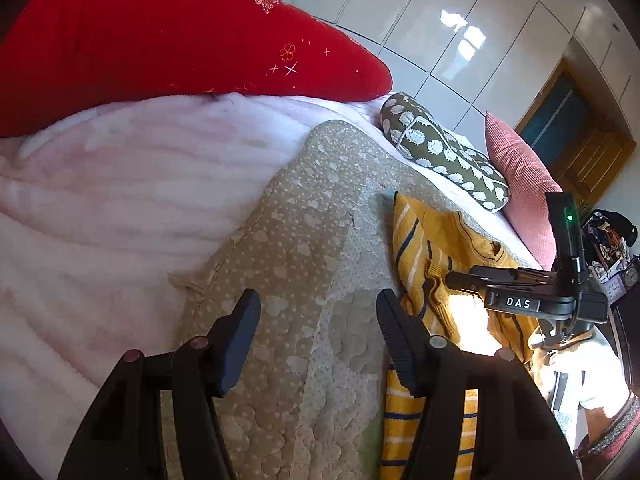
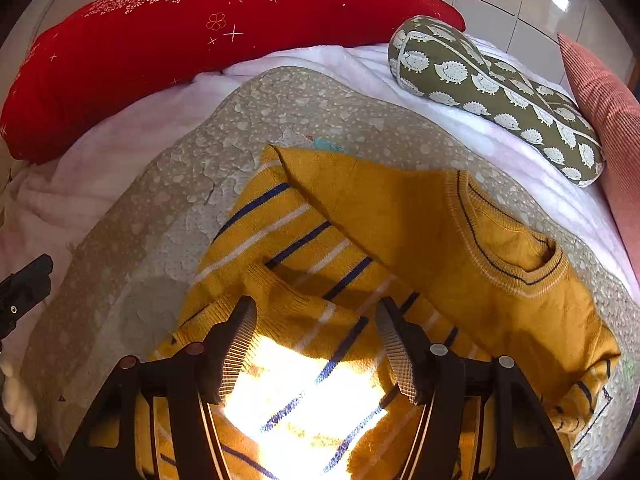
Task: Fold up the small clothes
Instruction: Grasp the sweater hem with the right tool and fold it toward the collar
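The mustard-yellow striped knitted sweater (image 2: 400, 216) is being approached on the beige quilted mat (image 2: 160, 184), both grippers' jaws being held apart for grasping.

Hidden and cut-off parts around the two tongs

The yellow sweater (image 2: 420, 216) runs under the right tongs (image 2: 316, 344) and off the bottom edge, a sun patch between the fingers bleaching its stripes. In the left wrist view, the left tongs (image 1: 318, 340) cover part of its hem. The clutter (image 1: 612, 240) beyond the right tongs is too small to identify. The red pillow (image 1: 160, 28) is cropped at top left.
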Action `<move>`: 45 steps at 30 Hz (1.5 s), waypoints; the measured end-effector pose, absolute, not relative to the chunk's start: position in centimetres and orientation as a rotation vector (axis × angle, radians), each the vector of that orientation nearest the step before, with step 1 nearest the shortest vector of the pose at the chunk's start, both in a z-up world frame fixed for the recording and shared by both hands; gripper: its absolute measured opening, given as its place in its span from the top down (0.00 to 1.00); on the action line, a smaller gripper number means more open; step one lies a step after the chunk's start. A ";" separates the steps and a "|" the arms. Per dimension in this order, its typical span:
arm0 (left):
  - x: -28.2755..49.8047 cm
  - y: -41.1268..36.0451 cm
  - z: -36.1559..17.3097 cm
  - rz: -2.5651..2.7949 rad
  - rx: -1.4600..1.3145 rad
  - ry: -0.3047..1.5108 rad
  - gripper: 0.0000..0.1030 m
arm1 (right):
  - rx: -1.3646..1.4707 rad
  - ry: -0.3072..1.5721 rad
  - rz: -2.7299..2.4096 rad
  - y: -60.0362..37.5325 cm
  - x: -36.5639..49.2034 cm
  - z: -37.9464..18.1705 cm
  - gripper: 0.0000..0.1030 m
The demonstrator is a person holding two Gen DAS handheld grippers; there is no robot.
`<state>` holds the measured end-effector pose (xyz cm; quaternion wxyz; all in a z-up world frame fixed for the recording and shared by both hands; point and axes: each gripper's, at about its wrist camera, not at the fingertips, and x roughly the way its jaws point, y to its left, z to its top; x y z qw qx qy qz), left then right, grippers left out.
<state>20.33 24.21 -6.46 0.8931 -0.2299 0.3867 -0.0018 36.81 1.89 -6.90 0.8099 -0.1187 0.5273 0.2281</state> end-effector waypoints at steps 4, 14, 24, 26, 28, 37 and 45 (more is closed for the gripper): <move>20.3 24.4 -6.7 -0.005 -0.489 0.810 0.42 | -0.212 1.191 0.555 2.0 36.1 -8.1 0.47; 19.9 25.2 -6.7 0.041 -0.519 0.797 0.42 | -0.111 0.808 0.277 -1.7 35.5 6.5 0.93; 19.4 26.4 -6.5 0.073 -0.553 0.780 0.42 | -0.053 0.935 0.411 2.4 29.3 0.9 0.92; 19.4 26.4 -6.6 0.076 -0.551 0.783 0.42 | -0.008 1.076 0.484 3.3 27.9 -4.4 0.92; 19.4 26.4 -6.6 0.077 -0.545 0.786 0.42 | 0.037 1.119 0.504 3.1 26.4 -6.7 0.92; 19.6 25.1 -6.5 0.040 -0.520 0.795 0.42 | 0.086 0.948 0.225 -10.8 21.1 -1.7 0.71; 19.7 23.8 -6.9 0.036 -0.486 0.810 0.42 | 0.169 0.945 -0.069 -21.5 23.9 -3.0 0.50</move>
